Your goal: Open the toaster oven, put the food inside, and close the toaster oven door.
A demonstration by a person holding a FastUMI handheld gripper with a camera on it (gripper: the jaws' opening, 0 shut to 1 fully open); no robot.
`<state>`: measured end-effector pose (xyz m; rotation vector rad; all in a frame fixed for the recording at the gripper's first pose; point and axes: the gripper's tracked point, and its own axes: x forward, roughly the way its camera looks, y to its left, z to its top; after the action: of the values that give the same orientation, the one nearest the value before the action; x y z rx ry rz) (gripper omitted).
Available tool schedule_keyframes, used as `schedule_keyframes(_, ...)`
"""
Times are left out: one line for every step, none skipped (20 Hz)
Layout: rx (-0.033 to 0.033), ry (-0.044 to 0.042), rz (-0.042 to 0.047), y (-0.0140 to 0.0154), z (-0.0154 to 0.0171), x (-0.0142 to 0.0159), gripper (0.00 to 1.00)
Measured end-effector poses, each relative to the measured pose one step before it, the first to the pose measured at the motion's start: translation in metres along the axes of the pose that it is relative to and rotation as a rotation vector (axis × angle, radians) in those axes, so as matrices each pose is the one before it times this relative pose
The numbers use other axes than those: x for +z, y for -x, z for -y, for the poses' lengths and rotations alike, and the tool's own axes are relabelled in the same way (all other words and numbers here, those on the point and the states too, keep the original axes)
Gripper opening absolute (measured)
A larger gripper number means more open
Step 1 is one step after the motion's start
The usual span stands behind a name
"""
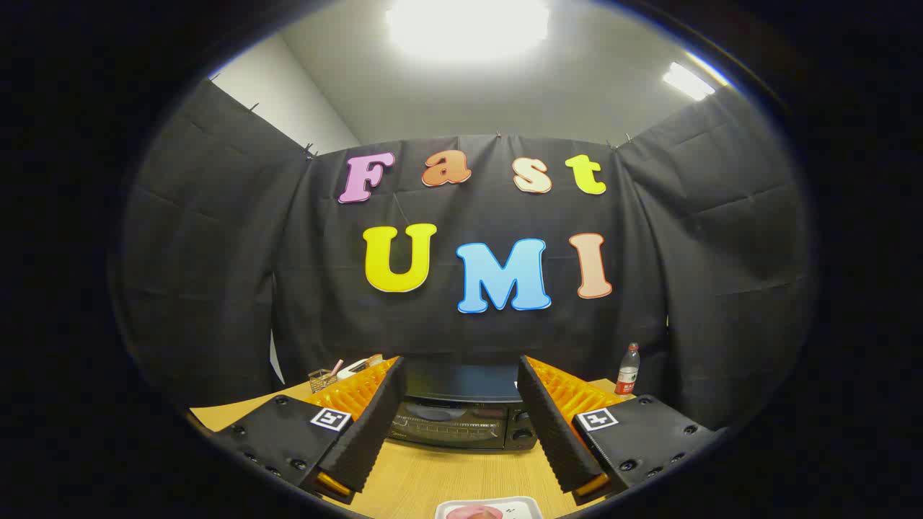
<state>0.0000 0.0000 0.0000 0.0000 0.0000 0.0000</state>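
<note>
Black cloth walls [216, 288] around a wooden table [447, 483], white ceiling [577, 94] with bright panel lights [469, 25] overhead.

Gripper cam sat above the wooden table [433, 479], facing the toaster oven [461, 414] roughly level, tilted slightly up. Oven near, dead ahead between the spread fingers [368, 418]; tray [490, 506] nearer than the oven, bottle [628, 369] right of it.

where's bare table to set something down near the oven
Bare wood lies between the toaster oven and the food tray, under the open gripper. Crowded: basket corner; a bottle opposite.
</note>
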Motion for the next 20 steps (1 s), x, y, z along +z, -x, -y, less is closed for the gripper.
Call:
schedule_keyframes(-0.00701, -0.00589, -0.00042, -0.00101, 0.00213, 0.00116, 0.98)
schedule_keyframes(-0.00461, -0.0027, 0.00116, -0.00089, 0.00132, 0.00081, 0.98)
schedule_keyframes(-0.00273, -0.00015, 0.00177, -0.00073, 0.00029, 0.00123, 0.98)
schedule_keyframes(0.00148, 0.00065, 0.00246, 0.00021, -0.00073, 0.00074, 0.98)
schedule_keyframes(0.00436, 0.00154, 0.00315, -0.00033, -0.00272, 0.0013, 0.98)
schedule_keyframes(0.00307, 0.00398, 0.00198, -0.00108, -0.00143, -0.00045, 0.98)
schedule_keyframes(0.00574, 0.00406, 0.00157, 0.00017, -0.00242, 0.00022, 0.98)
schedule_keyframes(0.00614, 0.0031, 0.00264, 0.0007, -0.00274, -0.00057, 0.98)
schedule_keyframes(0.00286, 0.00372, 0.00417, 0.0, -0.00183, -0.00054, 0.98)
schedule_keyframes(0.00044, 0.00241, 0.00189, 0.0001, -0.00065, -0.00208, 0.98)
schedule_keyframes(0.00333, 0.00039, -0.00303, -0.00056, -0.0015, -0.00228, 0.98)
schedule_keyframes(0.00372, 0.00022, -0.00439, -0.00022, -0.0026, -0.00231, 0.98)
schedule_keyframes(0.00215, 0.00043, -0.00294, -0.00085, -0.0013, -0.00184, 0.98)
schedule_keyframes(-0.00032, -0.00099, -0.00131, -0.00063, 0.00015, -0.00068, 0.98)
schedule_keyframes(-0.00032, -0.00368, 0.00167, -0.00121, -0.00051, 0.00039, 0.98)
schedule_keyframes(-0.00094, -0.00456, 0.00241, -0.00152, -0.00007, 0.00061, 0.98)
schedule_keyframes(-0.00058, -0.00315, 0.00285, -0.00198, -0.00041, 0.00069, 0.98)
schedule_keyframes(-0.00078, -0.0005, -0.0007, -0.00197, 0.00011, -0.00124, 0.98)
schedule_keyframes(0.00031, 0.00029, -0.00147, -0.00085, -0.00035, 0.00048, 0.98)
schedule_keyframes(-0.00062, -0.00021, 0.00143, -0.00055, 0.00046, 0.00043, 0.98)
